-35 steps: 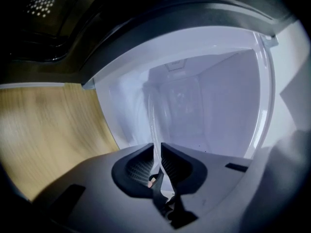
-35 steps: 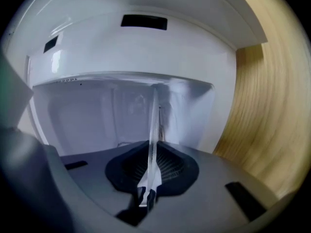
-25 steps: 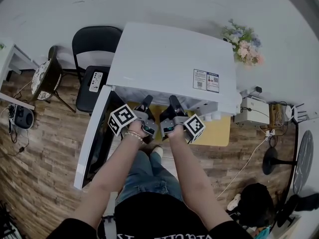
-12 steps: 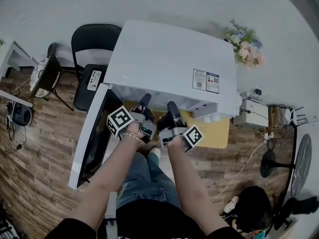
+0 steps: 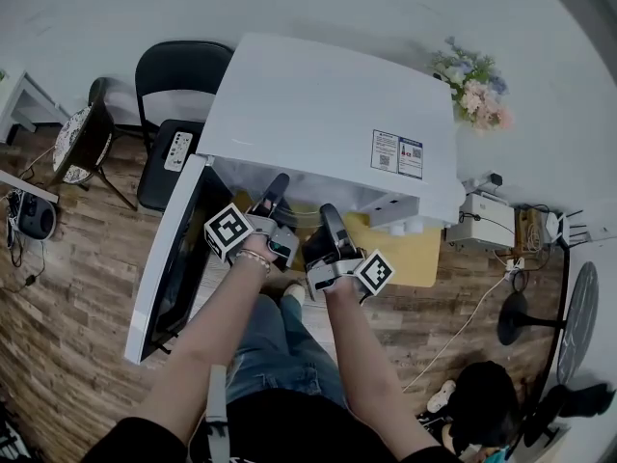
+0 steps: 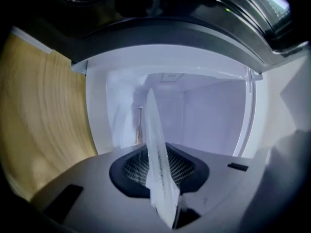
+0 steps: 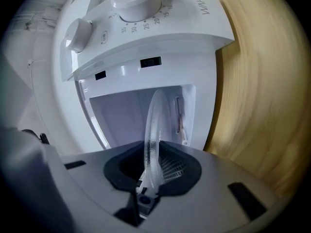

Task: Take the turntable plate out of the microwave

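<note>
White microwave [image 7: 163,50], dial [image 7: 136,0] (15, 20, 25)

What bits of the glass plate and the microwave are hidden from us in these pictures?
The turntable plate: both gripper views show it edge-on, so its round face is unseen; in the head view the top of the microwave hides it.
The label, head view: print too small to read.
The timer dial, right gripper view: cut off by the top edge.

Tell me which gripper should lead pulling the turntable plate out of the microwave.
Probably left: the left gripper is clamped on the turntable plate rim, while the right gripper has the rim between jaws that are opening.
</note>
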